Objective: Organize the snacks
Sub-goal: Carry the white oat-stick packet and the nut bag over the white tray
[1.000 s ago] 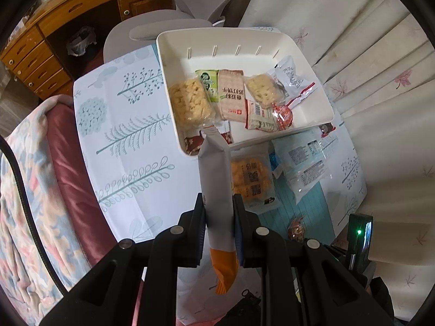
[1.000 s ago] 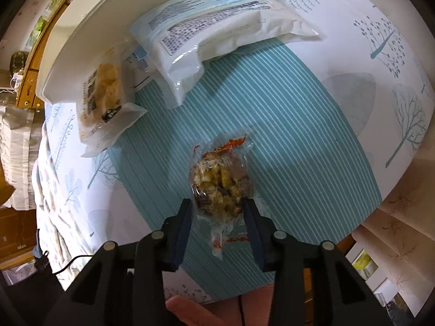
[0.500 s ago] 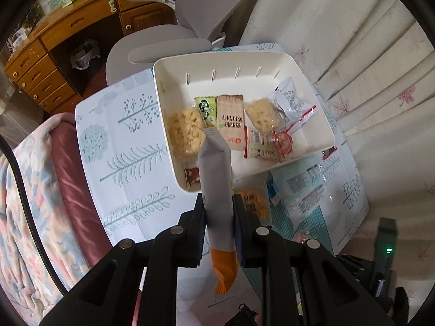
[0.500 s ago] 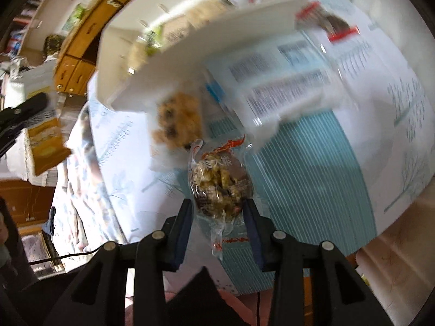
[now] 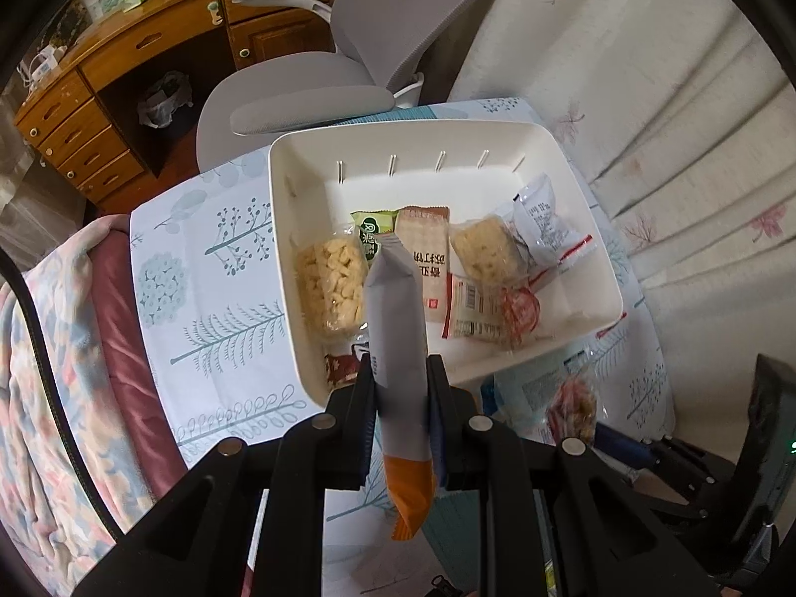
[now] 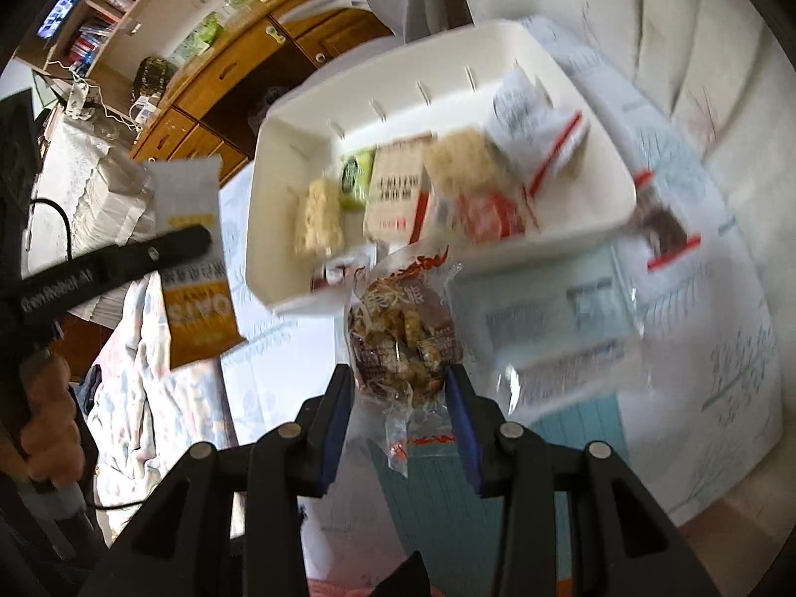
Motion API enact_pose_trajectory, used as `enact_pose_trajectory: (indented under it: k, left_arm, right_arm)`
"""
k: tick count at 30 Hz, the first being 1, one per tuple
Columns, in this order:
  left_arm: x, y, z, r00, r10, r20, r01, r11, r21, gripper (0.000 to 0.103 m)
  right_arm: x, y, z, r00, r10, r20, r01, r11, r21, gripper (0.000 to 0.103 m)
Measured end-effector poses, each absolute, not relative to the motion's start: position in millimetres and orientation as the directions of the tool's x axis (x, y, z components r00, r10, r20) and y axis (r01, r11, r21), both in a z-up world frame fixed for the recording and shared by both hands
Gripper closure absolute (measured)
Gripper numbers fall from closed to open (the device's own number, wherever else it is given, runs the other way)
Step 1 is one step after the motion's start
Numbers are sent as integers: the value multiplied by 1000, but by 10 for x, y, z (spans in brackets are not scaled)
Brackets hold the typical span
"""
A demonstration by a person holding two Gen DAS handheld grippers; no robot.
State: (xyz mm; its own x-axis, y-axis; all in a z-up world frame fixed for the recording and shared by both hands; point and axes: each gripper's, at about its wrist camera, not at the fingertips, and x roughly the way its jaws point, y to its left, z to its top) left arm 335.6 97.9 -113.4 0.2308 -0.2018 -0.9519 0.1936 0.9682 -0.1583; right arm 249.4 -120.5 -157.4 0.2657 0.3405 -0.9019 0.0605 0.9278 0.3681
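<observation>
Left tongs (image 5: 400, 400): jaws nearly shut, clamped flat on the grey-and-orange packet (image 5: 398, 343); I hold it by its lower half so the long grey end points ahead toward the bin (image 5: 587, 298); the orange tail hangs out behind the pads

Right tongs (image 6: 400, 410): jaws part-way closed, pinching the clear nut bag (image 6: 403, 343) at its waist; the bag is bulky, so the jaws stand wider than on the left; its crimped tail dangles below the pads, clear of the table

Bin: white, open-topped, on the leaf-print cloth (image 5: 214, 298); my judgement is that it is the collecting place, since several wrapped snacks already lie in a rough row on its floor; the far strip along the slotted wall is bare, so there is room to drop more

Packet position: over the bin's near rim in the left view, not yet resting on anything

Nut bag position: in the air, short of the bin's near wall in the right view; that view is blurred, so I cannot tell its exact gap to the rim

Left out: a large clear packet (image 6: 572, 318) lies on the cloth just beside the bin's near side; a small dark one (image 6: 664, 231) sits at its right corner; both seem to be waiting their turn

Risk: I judge that two loads arriving together could crowd the near rim; I would release one at a time
</observation>
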Motion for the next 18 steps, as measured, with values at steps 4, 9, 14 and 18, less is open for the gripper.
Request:
enact_pose_trajectory:
  k: [4,9,14,18]
  left_arm:
    - [3478,910,-1181,229,-204,-952,173,971,-166,86]
    - [3620,851,-1243,239,-231,-943,148,969,-200,86]
    - [3714,764,-1274,260,-235,-936,132,970,-206,86]
    - [3753,722,-1304,259,-229,-938,108,972,-207,80]
  right_arm:
    - [2712,-1251,-1556,298,318,-900,29,939,341,64]
    - [2928,-1269,-1557,341,297,-892,-39,952,303,64]
    - [3099,-1308,-1566,388,299,-872,-101,954,282,64]
    - [3129,-1389,-1557,453,289,-843,-109,957,269,59]
